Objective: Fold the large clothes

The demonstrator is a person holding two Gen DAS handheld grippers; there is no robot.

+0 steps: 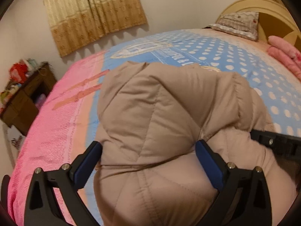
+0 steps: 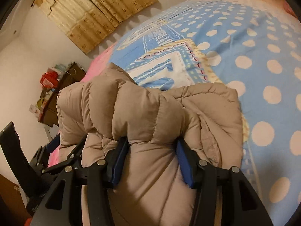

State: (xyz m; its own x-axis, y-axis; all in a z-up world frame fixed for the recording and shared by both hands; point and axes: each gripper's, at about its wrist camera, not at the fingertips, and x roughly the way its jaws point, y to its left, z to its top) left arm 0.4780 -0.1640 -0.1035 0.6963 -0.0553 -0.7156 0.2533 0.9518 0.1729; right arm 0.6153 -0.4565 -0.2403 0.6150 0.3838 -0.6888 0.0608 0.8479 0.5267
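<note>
A beige quilted puffer jacket (image 1: 160,113) lies bunched on the bed (image 1: 235,60). My left gripper (image 1: 148,150) straddles a thick bulge of the jacket, its blue pads pressed against the padding on both sides. My right gripper (image 2: 152,146) clamps a thick fold of the same jacket (image 2: 150,113) between its blue pads and holds it raised over the blanket. The right gripper's black body shows at the right edge of the left wrist view (image 1: 276,141). The left gripper shows at the lower left of the right wrist view (image 2: 56,150).
The bed carries a blue polka-dot blanket (image 2: 254,66) with a pink border (image 1: 47,131). A pillow (image 1: 239,24) and pink folded bedding (image 1: 286,52) lie near the headboard (image 1: 263,5). A cluttered brown nightstand (image 1: 24,98) stands left of the bed. Curtains (image 1: 94,15) hang on the far wall.
</note>
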